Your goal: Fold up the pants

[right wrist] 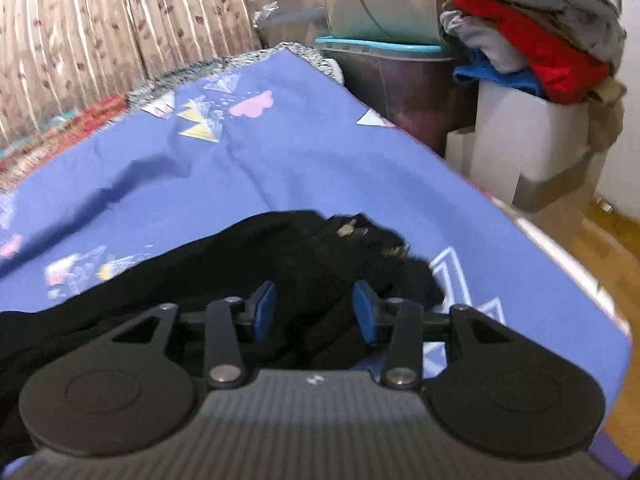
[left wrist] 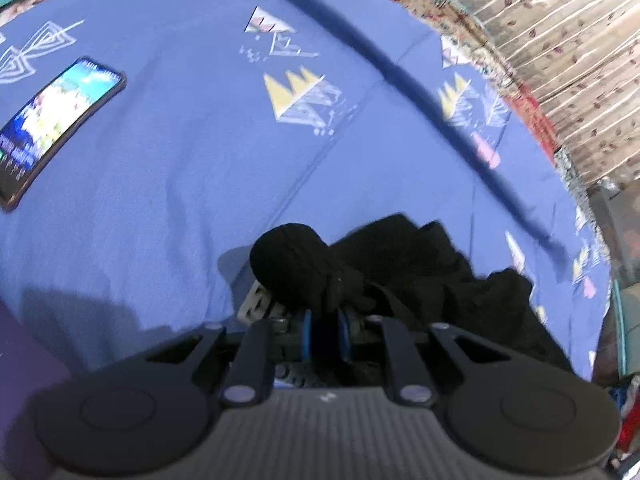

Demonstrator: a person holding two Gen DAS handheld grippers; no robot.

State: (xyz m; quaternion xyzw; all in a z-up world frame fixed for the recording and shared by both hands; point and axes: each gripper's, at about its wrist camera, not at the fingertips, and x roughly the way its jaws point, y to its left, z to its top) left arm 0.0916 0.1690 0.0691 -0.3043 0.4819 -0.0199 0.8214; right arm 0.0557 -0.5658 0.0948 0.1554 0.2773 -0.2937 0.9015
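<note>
Containers, right wrist view: dark translucent bin w/ teal lid (right wrist: pixel 384 46) beyond the bed's far corner, contents not legible; white box (right wrist: pixel 520 132) beside it, topped w/ a loose stack of clothes (right wrist: pixel 536 36) (grey, red, blue, tan, soft and crumpled); a pale box sits on the teal lid.

Pants (right wrist: pixel 256 264): black, matte, soft knit or fleece-like, bunched in an uneven heap on the blue bedsheet (right wrist: pixel 320 152), near the edge closest to both cameras; some pale flecks on the far fold.

Left gripper (left wrist: pixel 326 330): blue pads drawn close together, pinching a fold of the pants (left wrist: pixel 420 264); a rounded black roll of fabric bulges just ahead of the pads.

Right gripper (right wrist: pixel 316 312): blue pads spread apart, hovering over the pants; fabric lies below and between the pads, no pinch visible.

Bedsheet (left wrist: pixel 180 160): smooth cotton-like, printed w/ white, yellow, pink triangle motifs; a dark band runs diagonally across it.

Phone (left wrist: pixel 52 128): flat, dark-edged, screen lit, lying on the sheet well apart from the pants.

Curtain (right wrist: pixel 100 20): beige, pleated, leaf print.
</note>
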